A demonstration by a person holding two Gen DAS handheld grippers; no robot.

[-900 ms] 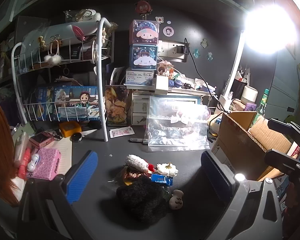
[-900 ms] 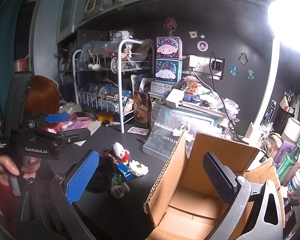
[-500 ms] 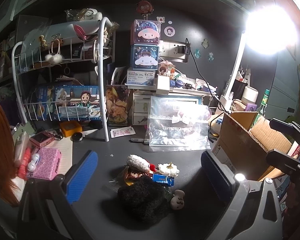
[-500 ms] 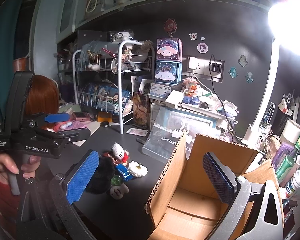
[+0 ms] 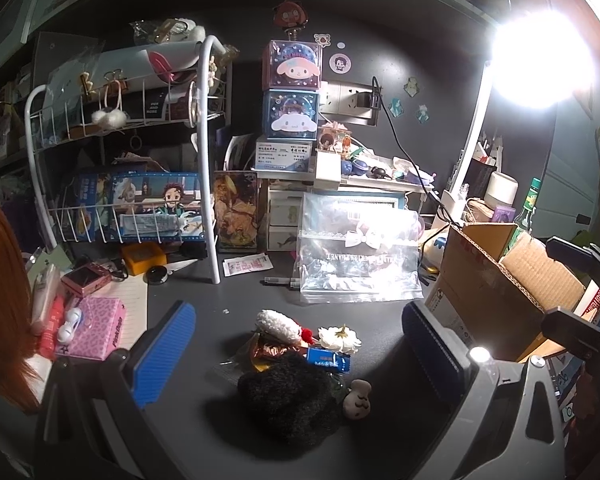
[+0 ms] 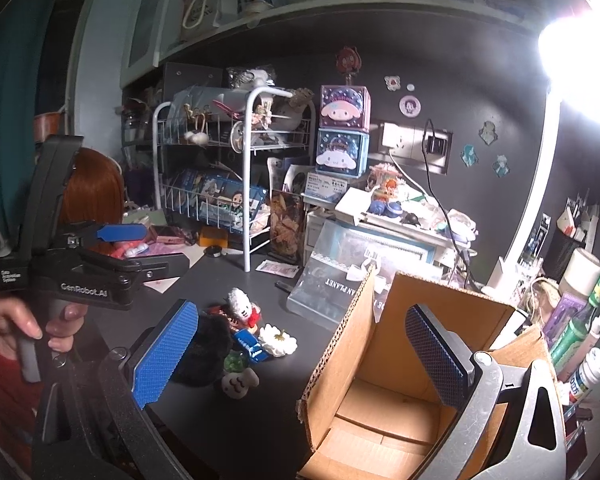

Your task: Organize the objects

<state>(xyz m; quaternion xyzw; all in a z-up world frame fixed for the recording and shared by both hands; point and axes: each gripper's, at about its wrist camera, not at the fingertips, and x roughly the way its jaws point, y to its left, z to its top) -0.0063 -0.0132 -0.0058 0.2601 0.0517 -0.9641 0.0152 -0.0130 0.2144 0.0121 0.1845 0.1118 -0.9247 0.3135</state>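
Cardboard box (image 6: 404, 396): open, empty, right side, likely where things go
trinket pile (image 5: 300, 360): near-centre of desk (image 5: 204, 360), left of box, loose
left gripper (image 5: 296, 356): jaws wide, empty, hovering over pile to pick
right gripper (image 6: 304, 354): jaws wide, empty, over box
change: none, both hold as before

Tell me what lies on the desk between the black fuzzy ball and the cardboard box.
In the right wrist view, a small beige figurine lies beside the ball; from there to the box the desk is bare.
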